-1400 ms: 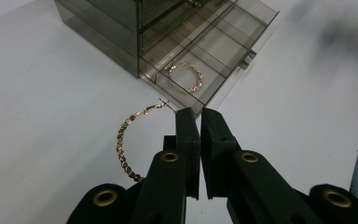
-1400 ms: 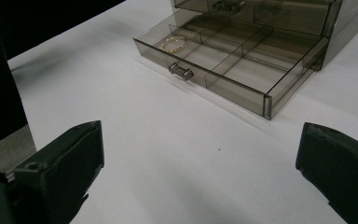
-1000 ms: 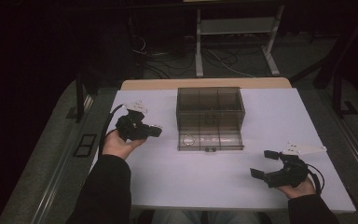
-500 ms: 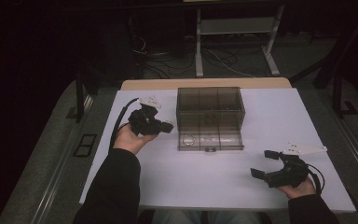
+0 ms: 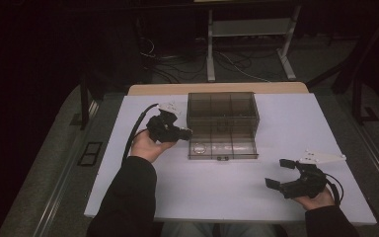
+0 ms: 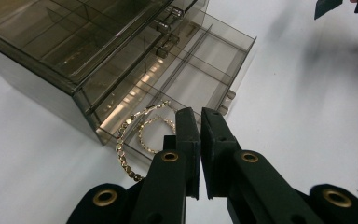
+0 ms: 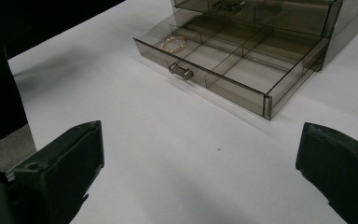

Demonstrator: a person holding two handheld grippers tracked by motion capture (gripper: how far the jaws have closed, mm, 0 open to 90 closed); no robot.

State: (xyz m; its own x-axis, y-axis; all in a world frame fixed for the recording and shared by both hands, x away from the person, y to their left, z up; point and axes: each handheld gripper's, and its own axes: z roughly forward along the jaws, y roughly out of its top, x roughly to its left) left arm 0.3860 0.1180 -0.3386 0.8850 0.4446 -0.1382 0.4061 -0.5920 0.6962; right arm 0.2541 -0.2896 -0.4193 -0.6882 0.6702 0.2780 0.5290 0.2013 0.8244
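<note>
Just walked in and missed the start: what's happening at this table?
A person holds a gripper in each hand at a white table. A smoky clear drawer box has its bottom drawer pulled open. The left gripper, jaws shut, holds a gold chain bracelet at the drawer's corner compartment. The right gripper rests open, off to the side.

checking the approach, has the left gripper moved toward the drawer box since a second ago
Yes. In the high view the left gripper has shifted rightward to the drawer box; its shut tips now sit at the open drawer's left corner.
</note>
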